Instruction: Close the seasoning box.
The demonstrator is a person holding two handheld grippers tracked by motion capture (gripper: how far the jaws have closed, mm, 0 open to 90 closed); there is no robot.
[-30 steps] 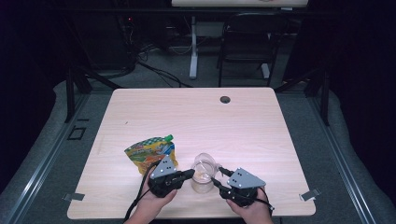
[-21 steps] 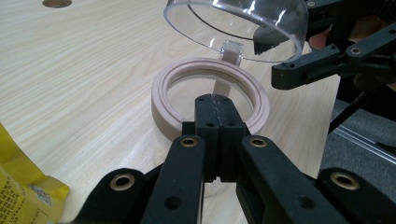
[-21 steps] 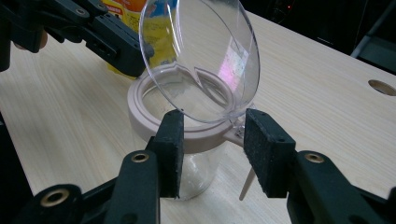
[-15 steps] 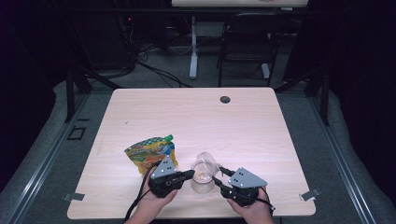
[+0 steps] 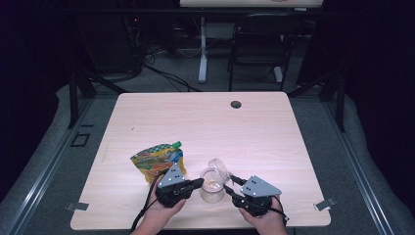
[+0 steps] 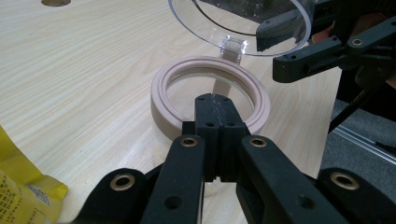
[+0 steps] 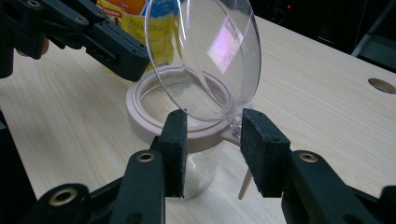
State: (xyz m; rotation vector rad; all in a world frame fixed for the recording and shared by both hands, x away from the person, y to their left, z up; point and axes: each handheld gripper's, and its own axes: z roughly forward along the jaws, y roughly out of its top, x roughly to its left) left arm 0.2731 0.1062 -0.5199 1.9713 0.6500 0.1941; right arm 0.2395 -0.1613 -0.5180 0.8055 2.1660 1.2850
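Observation:
A clear jar (image 5: 211, 190) with a beige rim ring (image 6: 161, 93) stands near the table's front edge. Its clear hinged lid (image 7: 205, 51) is tilted up and open. My left gripper (image 6: 215, 100) is shut, and its joined tips rest on the near side of the ring. From the other side, my right gripper (image 7: 212, 128) is open, with its pads on either side of the lid's hinge tab and the rim (image 7: 140, 112). In the high view the left gripper (image 5: 198, 183) and right gripper (image 5: 231, 188) flank the jar.
A yellow and green spouted pouch (image 5: 157, 161) lies flat just left of the jar, close behind my left hand. The wooden table (image 5: 195, 122) has a cable hole (image 5: 236, 104) near its far edge. A chair and desk legs stand beyond the table.

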